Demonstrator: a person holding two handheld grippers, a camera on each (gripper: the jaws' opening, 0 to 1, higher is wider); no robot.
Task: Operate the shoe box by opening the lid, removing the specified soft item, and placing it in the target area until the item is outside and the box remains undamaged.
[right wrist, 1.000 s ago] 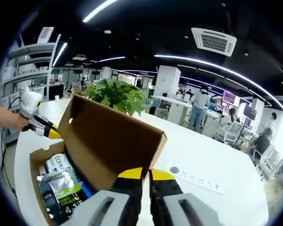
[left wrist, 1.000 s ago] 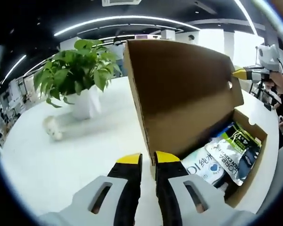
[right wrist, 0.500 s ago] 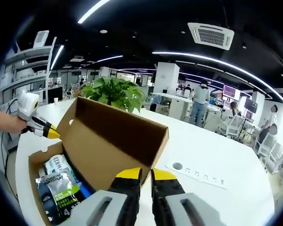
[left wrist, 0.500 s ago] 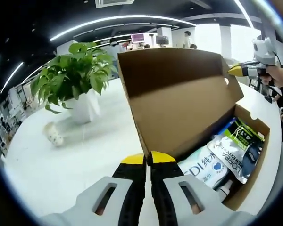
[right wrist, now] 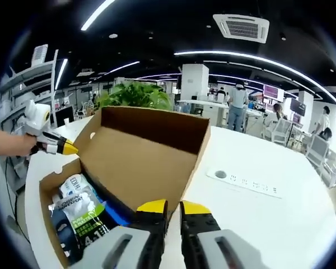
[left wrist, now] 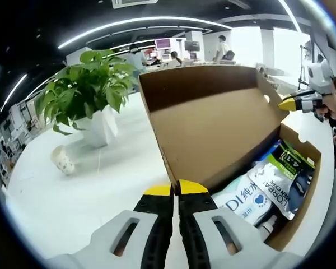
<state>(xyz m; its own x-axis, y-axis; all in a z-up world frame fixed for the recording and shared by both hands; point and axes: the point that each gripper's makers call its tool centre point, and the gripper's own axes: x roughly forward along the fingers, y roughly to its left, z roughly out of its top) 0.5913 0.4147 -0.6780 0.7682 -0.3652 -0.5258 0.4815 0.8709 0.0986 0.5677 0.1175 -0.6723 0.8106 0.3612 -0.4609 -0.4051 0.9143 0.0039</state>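
Note:
A brown cardboard shoe box (left wrist: pixel 302 188) stands on a white table with its lid (left wrist: pixel 213 129) raised and leaning back. Soft packets lie inside: a white one with blue print (left wrist: pixel 243 199) and a green and black one (left wrist: pixel 283 168). My left gripper (left wrist: pixel 175 189) is shut, tips together at the lid's near corner edge. My right gripper (left wrist: pixel 288 103), held in a hand, touches the lid's far side. In the right gripper view its jaws (right wrist: pixel 174 206) stand almost together, with the edge of the lid (right wrist: pixel 145 157) running down between them. The left gripper (right wrist: pixel 64 148) meets the lid's other side, above the packets (right wrist: pixel 84 216).
A leafy plant (left wrist: pixel 89 84) in a white pot (left wrist: pixel 98 126) stands on the table behind the lid, with a small pale cup-like thing (left wrist: pixel 61 159) beside it. A white power strip (right wrist: pixel 249 182) lies on the table right of the box. People stand far back in the office.
The lid has swung further back and now leans away from the box. My left jaws went from a small gap to shut. Both cameras shifted a little.

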